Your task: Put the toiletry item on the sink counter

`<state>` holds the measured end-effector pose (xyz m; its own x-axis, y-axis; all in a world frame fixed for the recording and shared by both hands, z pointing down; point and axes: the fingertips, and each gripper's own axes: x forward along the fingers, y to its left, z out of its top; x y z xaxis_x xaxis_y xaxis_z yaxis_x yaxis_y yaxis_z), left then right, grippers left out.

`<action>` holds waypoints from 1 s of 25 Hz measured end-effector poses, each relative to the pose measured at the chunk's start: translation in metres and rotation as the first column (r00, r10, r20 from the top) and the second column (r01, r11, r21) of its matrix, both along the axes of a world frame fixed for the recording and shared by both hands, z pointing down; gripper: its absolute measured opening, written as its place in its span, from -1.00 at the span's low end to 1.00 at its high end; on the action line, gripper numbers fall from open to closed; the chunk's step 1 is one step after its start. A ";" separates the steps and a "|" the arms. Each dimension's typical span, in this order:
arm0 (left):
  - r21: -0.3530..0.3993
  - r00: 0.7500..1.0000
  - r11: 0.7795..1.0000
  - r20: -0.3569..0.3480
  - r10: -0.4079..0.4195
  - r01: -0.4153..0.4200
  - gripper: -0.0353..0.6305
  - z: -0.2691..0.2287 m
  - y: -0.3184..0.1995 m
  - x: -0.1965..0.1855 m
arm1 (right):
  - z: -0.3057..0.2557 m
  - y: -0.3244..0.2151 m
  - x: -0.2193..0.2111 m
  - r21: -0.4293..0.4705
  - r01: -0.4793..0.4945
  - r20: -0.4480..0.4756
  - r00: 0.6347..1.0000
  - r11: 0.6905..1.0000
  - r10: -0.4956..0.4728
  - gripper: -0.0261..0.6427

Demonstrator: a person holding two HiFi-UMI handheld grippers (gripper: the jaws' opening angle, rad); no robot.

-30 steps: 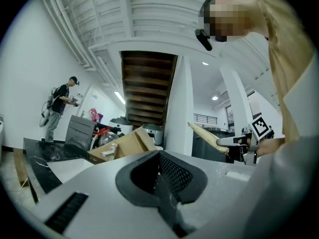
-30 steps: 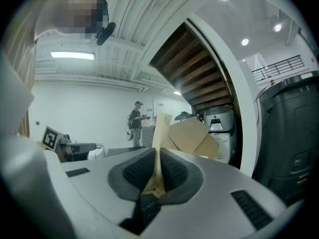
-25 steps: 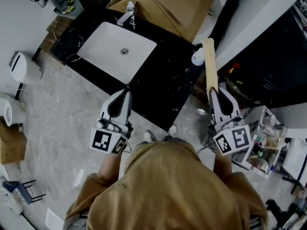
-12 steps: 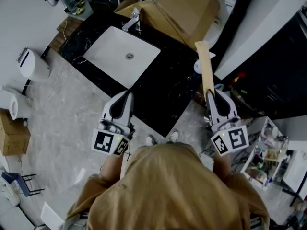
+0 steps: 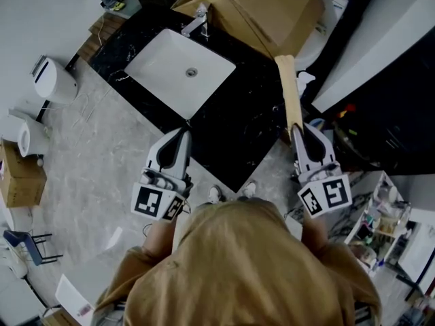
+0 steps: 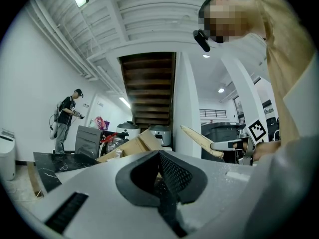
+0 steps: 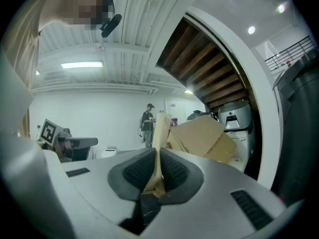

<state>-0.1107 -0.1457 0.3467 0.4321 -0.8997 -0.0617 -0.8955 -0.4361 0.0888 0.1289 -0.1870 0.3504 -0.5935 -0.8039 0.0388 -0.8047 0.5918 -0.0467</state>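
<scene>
Jutting level from right gripper [image 5: 298,129], toiletry item [image 5: 290,90], tip toward box [image 5: 272,9]

You have bare surface [image 5: 234,124] just right of the basin [image 5: 182,73], but the cardboard box [image 5: 268,9] blocks the room past the basin's far right corner.

Black marble counter [image 5: 238,129] with inset white basin [image 5: 178,73], faucet [image 5: 196,24], cardboard box [image 5: 272,9] atop.
</scene>
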 end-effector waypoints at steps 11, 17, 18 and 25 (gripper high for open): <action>-0.016 0.999 0.999 0.020 -0.034 0.034 -0.88 0.002 0.000 -0.002 | 0.038 -0.041 -0.026 -0.042 0.051 0.008 0.999 0.998 -0.051 -0.83; -0.024 0.997 0.998 0.033 -0.065 0.066 -0.88 0.002 0.003 -0.008 | 0.059 -0.067 -0.041 -0.052 0.079 -0.023 0.997 0.996 -0.080 -0.83; -0.024 0.997 0.997 0.034 -0.070 0.071 -0.88 0.002 0.004 -0.009 | 0.063 -0.072 -0.044 -0.056 0.079 -0.032 0.996 0.995 -0.081 -0.83; -0.031 0.994 0.994 0.032 -0.104 0.105 -0.88 0.004 0.009 -0.020 | 0.106 -0.100 -0.061 -0.122 0.072 -0.124 0.988 0.990 -0.087 -0.83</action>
<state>-0.1305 -0.1365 0.3507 0.3363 -0.9415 -0.0198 -0.9387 -0.3369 0.0738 0.0680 -0.2868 0.4559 -0.6394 -0.7397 0.2099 -0.7590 0.6508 -0.0187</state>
